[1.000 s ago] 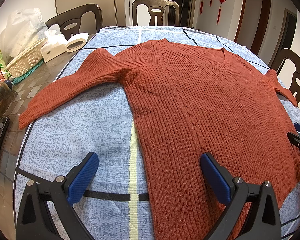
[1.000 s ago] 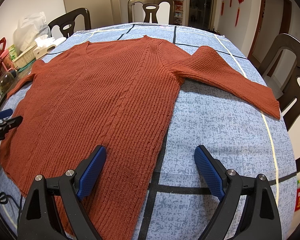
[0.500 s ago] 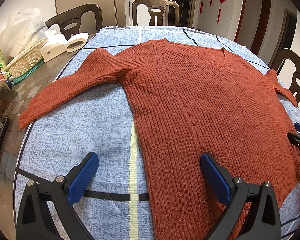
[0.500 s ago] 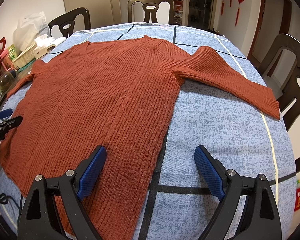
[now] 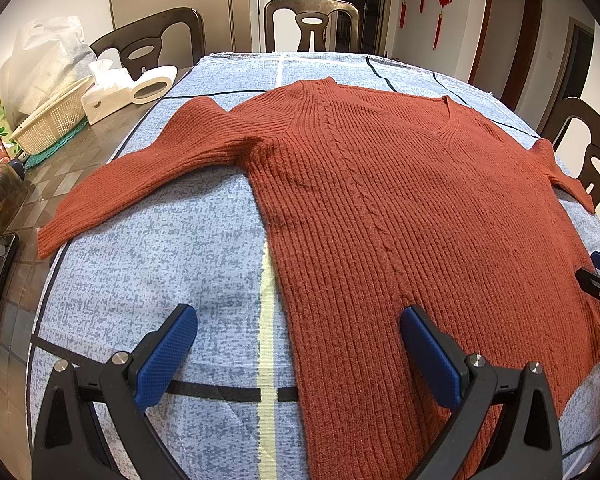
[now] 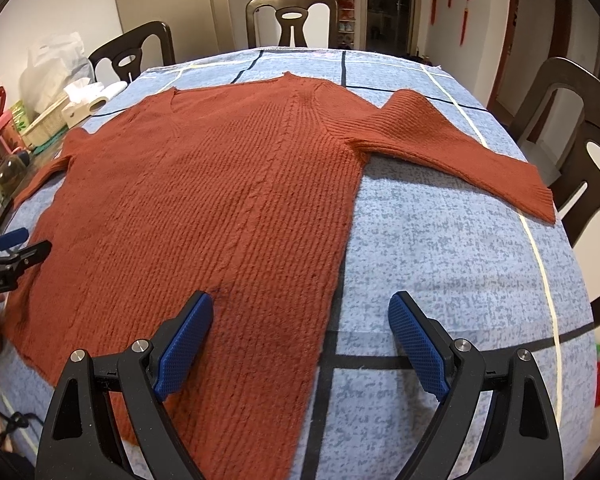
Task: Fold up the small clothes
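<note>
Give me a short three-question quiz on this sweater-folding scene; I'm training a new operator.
1. True or false: the sweater lies spread flat on the blue cloth, both sleeves out.
2. The left gripper is: A) open, B) shut on a sleeve.
3. Fill in: the right gripper straddles the sweater's right side ____.

Key: 1 true; 2 A; 3 edge.
</note>
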Tool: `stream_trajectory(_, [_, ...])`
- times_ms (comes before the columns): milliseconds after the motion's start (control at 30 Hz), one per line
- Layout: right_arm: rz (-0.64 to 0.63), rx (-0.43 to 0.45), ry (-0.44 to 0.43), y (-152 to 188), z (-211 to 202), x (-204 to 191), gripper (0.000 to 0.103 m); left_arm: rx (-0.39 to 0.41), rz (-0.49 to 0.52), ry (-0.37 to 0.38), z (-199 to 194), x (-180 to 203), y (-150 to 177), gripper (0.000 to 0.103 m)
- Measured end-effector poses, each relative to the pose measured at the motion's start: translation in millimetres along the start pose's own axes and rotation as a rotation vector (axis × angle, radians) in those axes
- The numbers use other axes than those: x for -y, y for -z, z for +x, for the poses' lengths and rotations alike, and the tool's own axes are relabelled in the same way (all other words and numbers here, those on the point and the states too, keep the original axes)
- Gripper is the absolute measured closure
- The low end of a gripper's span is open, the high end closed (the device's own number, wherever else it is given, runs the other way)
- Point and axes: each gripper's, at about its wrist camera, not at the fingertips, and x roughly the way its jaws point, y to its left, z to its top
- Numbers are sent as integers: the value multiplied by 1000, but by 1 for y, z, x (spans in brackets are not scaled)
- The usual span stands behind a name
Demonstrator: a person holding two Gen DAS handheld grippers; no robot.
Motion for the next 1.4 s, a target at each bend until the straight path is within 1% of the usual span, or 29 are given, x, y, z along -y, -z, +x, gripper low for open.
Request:
stream_trajectory(200, [7,-5,-3,0,2,1,13,0,0,0,0,0,0,0])
stream_trajectory(367, [-8,-10,15,0,5,-3,13,0,0,0,0,0,0,0])
stream_trajectory(600, [-11,-11,18,0,5,-3,12,0,0,0,0,0,0,0])
stream_trajectory(833, [-8,-12,21,-1,8,-2,10,0,0,0,0,0,0,0])
stream_trajectory(1033, [-2,-11,26,-3,12,-1,4,0,0,0,0,0,0,0])
stream_trajectory(1400, [-2,-10,27,-3,12,-1,4,0,0,0,0,0,0,0])
